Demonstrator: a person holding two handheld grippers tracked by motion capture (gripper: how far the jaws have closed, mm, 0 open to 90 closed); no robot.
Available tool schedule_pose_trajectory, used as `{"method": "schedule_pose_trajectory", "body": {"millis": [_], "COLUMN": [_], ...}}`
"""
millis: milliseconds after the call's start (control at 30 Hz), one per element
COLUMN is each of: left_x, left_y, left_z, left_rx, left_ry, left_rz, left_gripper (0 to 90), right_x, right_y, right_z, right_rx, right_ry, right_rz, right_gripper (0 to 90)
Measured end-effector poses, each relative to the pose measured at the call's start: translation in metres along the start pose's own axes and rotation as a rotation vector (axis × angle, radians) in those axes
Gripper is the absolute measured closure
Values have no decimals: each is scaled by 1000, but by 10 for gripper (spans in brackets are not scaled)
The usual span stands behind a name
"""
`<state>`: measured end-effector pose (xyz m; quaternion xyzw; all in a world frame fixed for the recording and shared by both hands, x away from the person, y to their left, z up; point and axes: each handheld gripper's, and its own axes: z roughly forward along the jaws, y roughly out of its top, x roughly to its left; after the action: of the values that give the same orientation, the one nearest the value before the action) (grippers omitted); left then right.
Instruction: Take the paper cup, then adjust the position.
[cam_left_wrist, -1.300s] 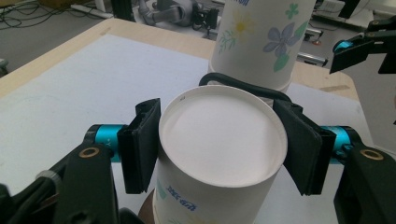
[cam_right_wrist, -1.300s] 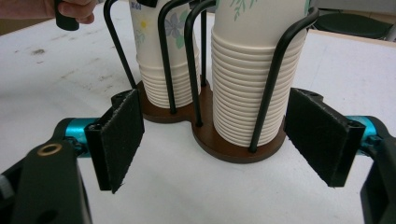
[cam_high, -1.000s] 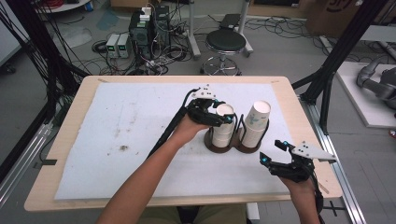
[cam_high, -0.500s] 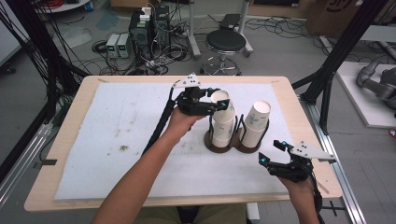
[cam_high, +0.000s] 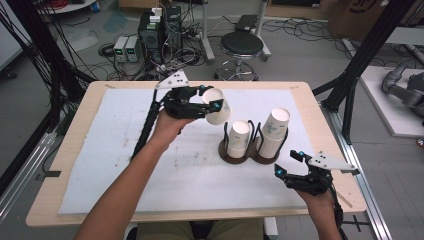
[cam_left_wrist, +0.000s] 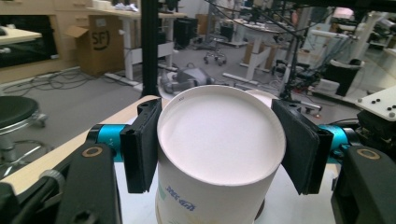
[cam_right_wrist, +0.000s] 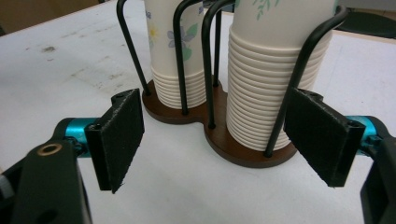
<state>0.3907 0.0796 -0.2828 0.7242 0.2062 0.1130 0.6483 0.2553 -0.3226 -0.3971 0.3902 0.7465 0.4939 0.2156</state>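
Observation:
My left gripper (cam_high: 210, 106) is shut on a white paper cup (cam_high: 218, 107) and holds it tilted in the air, up and to the left of the cup holder. In the left gripper view both black pads (cam_left_wrist: 140, 144) press the cup (cam_left_wrist: 219, 135), whose round white end faces the camera. The dark wooden holder (cam_high: 248, 157) with black wire hoops carries two cup stacks, left (cam_high: 239, 137) and right (cam_high: 274, 131). My right gripper (cam_high: 289, 165) hovers open near the table's front right, facing the holder (cam_right_wrist: 243, 149) with nothing between its pads (cam_right_wrist: 119, 137).
A white mat (cam_high: 125, 150) covers the wooden table (cam_high: 75, 125), with bare room to its left and front. A black cable (cam_high: 145, 127) trails from the left gripper across the mat. A stool (cam_high: 241, 45) and electronics stand on the floor beyond the far edge.
The left gripper has lifted the top cup off the left stack and carried it up and to the left, tilting it. The right gripper has stayed where it was.

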Motion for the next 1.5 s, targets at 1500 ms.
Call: {"method": "schedule_pose_trajectory", "body": {"millis": [1500], "left_x": [-8], "left_y": [-90], "left_z": [-116], "left_rx": [50], "left_ry": [106], "left_rz": [-36], "left_gripper": [365], "right_x": [46], "right_y": [28], "right_z": [32], "right_rx": [-31], "right_ry": [229], "right_rz": [-76], "right_gripper": [207]}}
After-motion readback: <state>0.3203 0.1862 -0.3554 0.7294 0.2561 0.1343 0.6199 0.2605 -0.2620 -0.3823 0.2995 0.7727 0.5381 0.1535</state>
